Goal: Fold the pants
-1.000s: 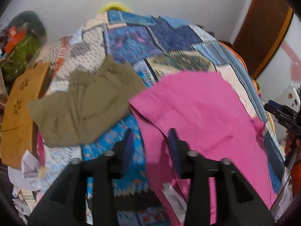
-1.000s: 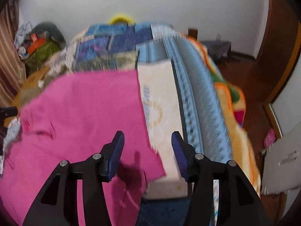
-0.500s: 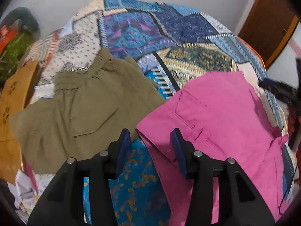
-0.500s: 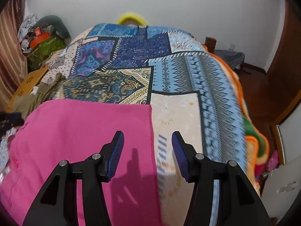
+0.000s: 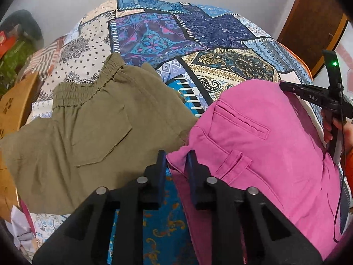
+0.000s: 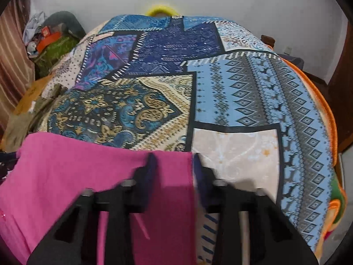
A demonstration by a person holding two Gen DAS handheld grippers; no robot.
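Since the earlier frame, both tongs have been brought down onto the pink pants (image 5: pixel 260 145) and their jaws narrowed. In the left wrist view, the left gripper (image 5: pixel 176 165) is closing on the waistband corner at 6 o'clock, fabric between the fingers; olive shorts (image 5: pixel 94 132) lie at 9 o'clock on the patchwork quilt (image 5: pixel 176 33). In the right wrist view, the right gripper (image 6: pixel 173 165) is seen pinched on the hem corner at 6 o'clock, presumably for lifting both ends into a fold. No containers are involved
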